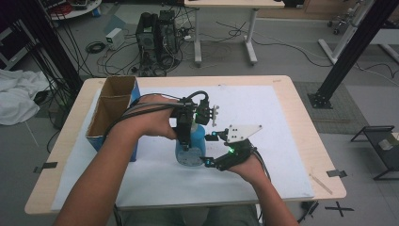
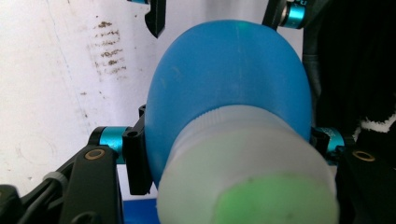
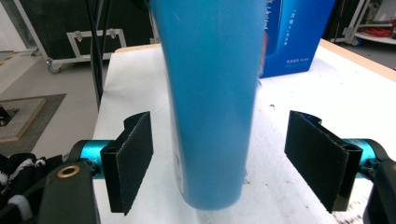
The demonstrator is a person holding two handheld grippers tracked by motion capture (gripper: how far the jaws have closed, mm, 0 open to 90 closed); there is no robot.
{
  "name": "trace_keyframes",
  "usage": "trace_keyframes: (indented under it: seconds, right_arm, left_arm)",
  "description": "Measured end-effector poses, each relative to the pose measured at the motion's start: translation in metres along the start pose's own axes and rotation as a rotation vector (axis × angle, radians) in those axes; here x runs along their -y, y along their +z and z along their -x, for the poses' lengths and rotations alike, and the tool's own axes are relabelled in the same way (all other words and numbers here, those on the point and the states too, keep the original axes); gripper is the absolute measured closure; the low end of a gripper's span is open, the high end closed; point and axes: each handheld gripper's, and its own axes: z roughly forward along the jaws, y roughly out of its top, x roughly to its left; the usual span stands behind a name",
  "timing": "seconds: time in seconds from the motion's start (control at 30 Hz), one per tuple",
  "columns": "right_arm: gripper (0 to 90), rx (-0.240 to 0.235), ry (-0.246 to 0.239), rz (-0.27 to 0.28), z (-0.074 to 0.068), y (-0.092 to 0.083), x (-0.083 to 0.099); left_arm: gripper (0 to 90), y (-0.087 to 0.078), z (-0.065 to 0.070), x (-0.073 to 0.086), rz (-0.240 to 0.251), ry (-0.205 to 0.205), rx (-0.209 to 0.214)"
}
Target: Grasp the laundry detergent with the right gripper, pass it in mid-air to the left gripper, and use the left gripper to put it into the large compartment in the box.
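Note:
A blue bottle [image 1: 190, 146] with a whitish cap [image 2: 247, 163] is near the middle of the white mat. My left gripper [image 1: 188, 126] comes from above and is shut on it; in the left gripper view its jaws press both sides of the blue bottle [image 2: 224, 79] just behind the cap. My right gripper [image 1: 207, 149] sits level at the bottle's lower end. In the right gripper view the bottle [image 3: 210, 93] stands between the two pads [image 3: 133, 158] with a gap on each side, so the right gripper [image 3: 224, 161] is open. Whether the base touches the mat is unclear.
An open box [image 1: 113, 113], blue outside and brown inside, stands at the table's left, close to my left forearm; it appears as a blue box [image 3: 299, 32] behind the bottle. The white mat [image 1: 263, 117] covers most of the wooden table [image 1: 310, 141].

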Motion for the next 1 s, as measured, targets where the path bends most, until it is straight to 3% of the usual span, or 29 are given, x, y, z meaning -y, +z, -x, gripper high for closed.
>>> trace_keyframes:
  seconds: [0.03,0.13,0.17,0.23,0.27,0.3,0.53,0.6,0.63,0.67,0.7,0.73,0.77,0.8,0.87,1.0]
  right_arm:
    - [22.4,-0.005,-0.011,-0.006,0.001,-0.001,-0.001]
    - [21.5,0.031,-0.038,0.000,0.005,-0.004,-0.004]
    - [21.5,0.026,-0.026,-0.011,0.005,-0.005,-0.005]
    - [19.6,0.036,-0.031,-0.015,0.006,-0.007,-0.007]
    - [16.7,0.040,-0.025,-0.023,0.005,-0.008,-0.008]
    - [14.9,0.038,-0.025,-0.025,0.006,-0.008,-0.009]
    - [13.8,0.057,-0.041,-0.032,0.010,-0.013,-0.013]
    - [13.7,0.056,-0.033,-0.035,0.010,-0.013,-0.013]
    - [13.6,0.063,-0.035,-0.028,0.011,-0.013,-0.013]
    - [13.6,0.063,-0.041,-0.031,0.012,-0.013,-0.013]
    - [13.5,0.059,-0.015,-0.036,0.010,-0.013,-0.013]
    - [13.4,0.065,-0.034,-0.038,0.013,-0.014,-0.013]
    - [13.3,0.059,-0.020,-0.036,0.012,-0.014,-0.012]
    - [13.3,0.064,-0.031,-0.028,0.013,-0.013,-0.012]
    - [13.3,0.065,-0.023,-0.039,0.013,-0.015,-0.012]
    - [13.2,0.074,-0.006,-0.041,0.014,-0.016,-0.012]
  left_arm:
    - [38.0,-0.002,0.001,0.001,0.005,-0.020,0.005]
    - [38.0,-0.006,0.000,0.004,0.001,-0.021,0.003]
    - [38.0,-0.009,-0.001,0.005,0.001,-0.020,-0.009]
    - [38.0,-0.015,-0.001,0.009,-0.004,-0.053,-0.014]
    - [38.0,-0.016,0.000,0.011,-0.005,-0.091,-0.001]
    - [38.0,-0.019,-0.002,0.012,-0.008,-0.079,-0.016]
    - [38.0,-0.037,-0.006,0.022,-0.028,-0.140,-0.022]
    - [37.9,-0.046,-0.007,0.028,-0.029,-0.195,-0.021]
    - [37.9,-0.046,-0.007,0.028,-0.029,-0.195,-0.021]
    - [37.9,-0.053,-0.009,0.033,-0.025,-0.239,-0.019]
    - [37.9,-0.056,-0.010,0.036,-0.021,-0.261,-0.018]
    - [37.9,-0.060,-0.011,0.039,-0.016,-0.285,-0.019]
    - [37.9,-0.063,-0.011,0.041,-0.013,-0.309,-0.025]
    - [37.9,-0.063,-0.011,0.041,-0.013,-0.309,-0.025]
    - [37.9,-0.073,-0.012,0.049,-0.020,-0.364,-0.032]
    - [37.9,-0.084,-0.015,0.061,-0.025,-0.427,-0.050]
